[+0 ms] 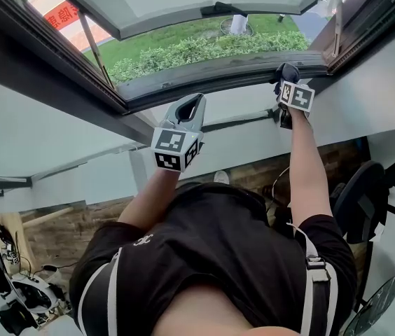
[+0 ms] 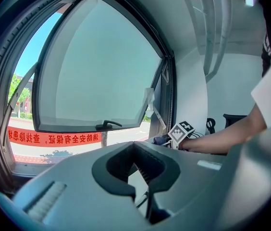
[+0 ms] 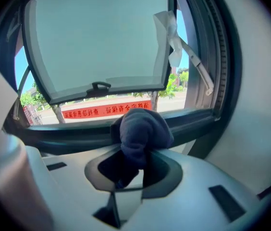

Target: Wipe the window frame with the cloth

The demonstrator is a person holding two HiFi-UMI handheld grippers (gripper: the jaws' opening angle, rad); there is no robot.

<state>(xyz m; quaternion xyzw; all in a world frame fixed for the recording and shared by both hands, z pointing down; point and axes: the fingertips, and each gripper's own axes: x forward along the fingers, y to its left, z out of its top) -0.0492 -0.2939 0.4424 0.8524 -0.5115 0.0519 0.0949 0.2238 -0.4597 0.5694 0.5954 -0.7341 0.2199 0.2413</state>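
My right gripper (image 1: 285, 82) is shut on a dark blue cloth (image 1: 288, 68) and holds it against the dark lower window frame (image 1: 218, 79) near its right corner. In the right gripper view the bunched cloth (image 3: 142, 129) bulges out of the jaws (image 3: 135, 153) just in front of the frame rail (image 3: 68, 134). My left gripper (image 1: 194, 102) hovers over the white sill, left of the right one, shut and empty. The left gripper view shows the empty jaws (image 2: 136, 150), with the right gripper's marker cube (image 2: 181, 130) and the cloth (image 2: 162, 139) beyond them.
The window sash (image 1: 215, 9) is swung outward, its handle (image 3: 99, 87) on the lower edge. A metal stay arm (image 1: 94, 44) crosses the left side. A white scrap (image 3: 169, 32) hangs at the sash's right corner. An office chair (image 1: 362, 201) stands to the right.
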